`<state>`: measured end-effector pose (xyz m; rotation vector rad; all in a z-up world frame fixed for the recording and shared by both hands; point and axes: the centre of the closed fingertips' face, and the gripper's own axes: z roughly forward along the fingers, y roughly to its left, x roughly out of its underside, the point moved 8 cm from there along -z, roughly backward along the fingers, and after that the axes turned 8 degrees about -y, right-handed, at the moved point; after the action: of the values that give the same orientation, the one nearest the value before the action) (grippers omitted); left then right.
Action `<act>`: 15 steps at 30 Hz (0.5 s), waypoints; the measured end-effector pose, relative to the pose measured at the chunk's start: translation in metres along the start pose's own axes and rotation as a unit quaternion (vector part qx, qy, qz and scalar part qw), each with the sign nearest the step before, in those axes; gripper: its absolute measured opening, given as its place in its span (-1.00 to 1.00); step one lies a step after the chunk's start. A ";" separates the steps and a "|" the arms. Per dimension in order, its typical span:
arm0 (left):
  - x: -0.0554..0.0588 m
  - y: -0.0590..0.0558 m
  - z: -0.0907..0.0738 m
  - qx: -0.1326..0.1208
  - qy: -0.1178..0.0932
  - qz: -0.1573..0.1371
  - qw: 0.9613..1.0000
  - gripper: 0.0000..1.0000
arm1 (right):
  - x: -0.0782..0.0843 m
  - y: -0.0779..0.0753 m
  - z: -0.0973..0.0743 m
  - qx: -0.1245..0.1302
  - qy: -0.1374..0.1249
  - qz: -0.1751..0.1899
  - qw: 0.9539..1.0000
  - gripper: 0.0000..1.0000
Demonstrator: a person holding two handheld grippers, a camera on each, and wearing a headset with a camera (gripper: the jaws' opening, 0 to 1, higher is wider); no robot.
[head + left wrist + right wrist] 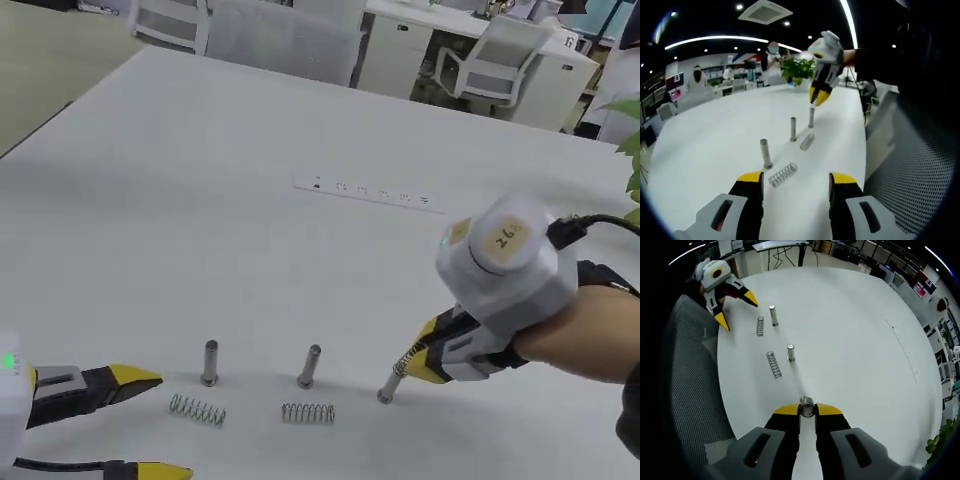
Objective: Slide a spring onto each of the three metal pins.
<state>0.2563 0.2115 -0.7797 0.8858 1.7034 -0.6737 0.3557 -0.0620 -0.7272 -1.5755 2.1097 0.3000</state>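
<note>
Surface: white workbench [300, 130], with a power strip [368, 192] far across it and office chairs [500, 55] beyond.
Pins: three stand upright in a near row, the left pin [210, 362], middle pin [310, 366] and right pin [387, 392].
Right gripper [807, 412]: jaws narrow, pinching a spring [408, 358] just above the right pin.
Left gripper [796, 180]: jaws wide, holding nothing, near the left pin.
Loose springs: the left spring [197, 409] and middle spring [308, 412] lie flat beside their pins.
Progress: none looks seated yet. The first is in hand and two wait.
Views: the right gripper view looks down the held coil's bore. The left gripper view gives the side-on line-up over the right pin. Whether the coil has caught the pin I cannot tell.
</note>
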 end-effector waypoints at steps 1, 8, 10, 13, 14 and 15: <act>0.000 0.000 0.000 0.000 0.000 0.000 1.000 -0.06 | 0.001 -0.001 0.002 -0.001 0.002 0.000 1.000 -0.84; -0.001 0.000 0.000 -0.001 0.000 0.001 1.000 -0.07 | 0.003 -0.002 0.015 -0.008 0.014 -0.002 1.000 -0.84; -0.001 0.000 0.000 -0.001 0.000 0.000 1.000 -0.07 | 0.004 -0.001 0.019 -0.009 0.017 0.001 1.000 -0.84; -0.001 0.000 0.000 0.000 0.000 0.001 1.000 -0.07 | 0.006 -0.001 0.025 -0.011 0.016 0.003 1.000 -0.84; -0.001 -0.001 0.000 0.000 0.000 0.001 1.000 -0.07 | 0.006 0.000 0.026 -0.011 0.018 0.004 1.000 -0.84; -0.001 -0.001 0.000 0.000 0.000 0.001 1.000 -0.08 | 0.007 0.000 0.029 -0.012 0.020 0.004 1.000 -0.84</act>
<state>0.2558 0.2113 -0.7789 0.8876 1.7026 -0.6721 0.3609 -0.0550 -0.7560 -1.5987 2.1512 0.2994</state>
